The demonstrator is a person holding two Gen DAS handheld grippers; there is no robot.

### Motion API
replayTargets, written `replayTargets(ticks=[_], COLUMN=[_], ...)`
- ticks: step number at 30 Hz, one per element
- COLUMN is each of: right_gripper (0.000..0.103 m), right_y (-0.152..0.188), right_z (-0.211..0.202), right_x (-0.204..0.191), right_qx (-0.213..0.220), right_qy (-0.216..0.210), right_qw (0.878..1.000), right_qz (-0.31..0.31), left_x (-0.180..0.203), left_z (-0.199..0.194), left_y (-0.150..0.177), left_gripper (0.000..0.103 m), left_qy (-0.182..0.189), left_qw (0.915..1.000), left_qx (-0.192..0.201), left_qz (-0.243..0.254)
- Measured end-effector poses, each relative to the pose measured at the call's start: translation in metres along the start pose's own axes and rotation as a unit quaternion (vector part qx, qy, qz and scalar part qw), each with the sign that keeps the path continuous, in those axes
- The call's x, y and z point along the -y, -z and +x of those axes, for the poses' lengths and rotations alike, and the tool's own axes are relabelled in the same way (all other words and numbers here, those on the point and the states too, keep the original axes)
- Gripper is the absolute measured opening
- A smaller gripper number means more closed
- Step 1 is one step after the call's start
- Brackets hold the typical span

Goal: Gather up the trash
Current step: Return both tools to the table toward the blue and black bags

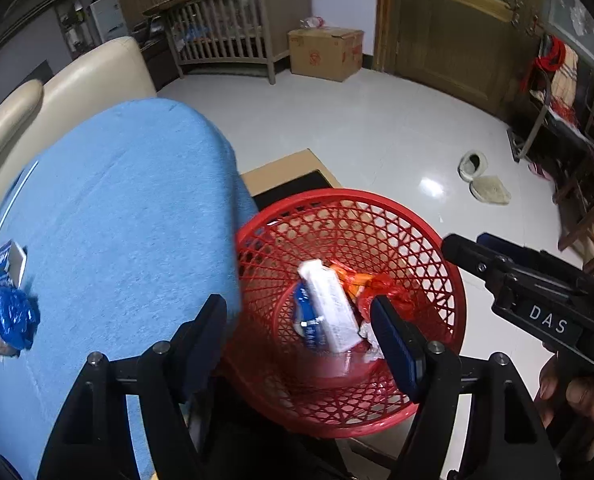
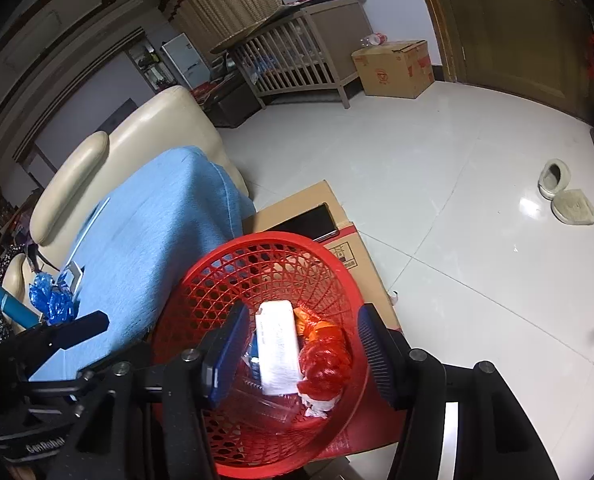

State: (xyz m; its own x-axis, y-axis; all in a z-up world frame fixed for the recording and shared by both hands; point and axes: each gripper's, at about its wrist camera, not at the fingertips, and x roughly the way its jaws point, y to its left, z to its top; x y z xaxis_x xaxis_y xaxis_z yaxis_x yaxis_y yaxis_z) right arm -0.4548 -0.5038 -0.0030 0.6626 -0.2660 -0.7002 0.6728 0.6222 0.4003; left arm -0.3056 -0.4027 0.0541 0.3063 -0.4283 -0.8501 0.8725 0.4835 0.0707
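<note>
With both grippers' fingers spread empty over the red basket, we risk snagging its rim, tipping the trash out.

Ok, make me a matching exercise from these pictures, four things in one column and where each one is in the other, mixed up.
Things:
1. white box
2. blue crumpled wrapper
3. pair of slippers
4. red basket

Places:
A. on the blue cloth
B. on the white floor, far right
C. inside the basket
D. standing on flattened cardboard

Pairs: 1-C, 2-A, 3-B, 4-D
</note>
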Motion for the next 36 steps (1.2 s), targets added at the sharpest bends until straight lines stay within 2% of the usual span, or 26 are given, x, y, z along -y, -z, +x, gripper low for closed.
replayTargets(ticks=[9,14,19,24,33,36], right_gripper=[0.06,0.06,0.06,0.06,0.063,0.065], right_y=[0.001,0.004,0.011,0.024,0.039,0.037], right_z=[0.005,0.013,0.023,0.037,0.066,0.077], right_x=[-0.033,-0.072,-0.126,-0.195,-0.32,-0.365], right_qx=[-0.008,-0.021,-0.039,-0.059,-0.087,-0.088], right_qy=[-0.008,-0.024,-0.05,-0.088,-0.156,-0.177], right_qw=[0.999,0.997,0.99,0.976,0.949,0.941], right_qz=[-0.036,-0.075,-0.13,-0.191,-0.26,-0.277], left_x=[-0.066,-0.113,-0.168,-0.221,-0.284,-0.294], left_z=[-0.029,-0.049,-0.069,-0.087,-0.103,-0.104], left_y=[0.021,0.048,0.084,0.126,0.192,0.203], left_gripper=[0.075,0.075,0.075,0.075,0.075,0.075], left_qy=[-0.018,-0.05,-0.09,-0.128,-0.133,-0.128], left_qw=[0.9961,0.9891,0.9759,0.9589,0.9287,0.9221], left_qx=[0.028,0.046,0.054,0.054,0.053,0.057], left_qz=[-0.082,-0.131,-0.191,-0.248,-0.342,-0.361])
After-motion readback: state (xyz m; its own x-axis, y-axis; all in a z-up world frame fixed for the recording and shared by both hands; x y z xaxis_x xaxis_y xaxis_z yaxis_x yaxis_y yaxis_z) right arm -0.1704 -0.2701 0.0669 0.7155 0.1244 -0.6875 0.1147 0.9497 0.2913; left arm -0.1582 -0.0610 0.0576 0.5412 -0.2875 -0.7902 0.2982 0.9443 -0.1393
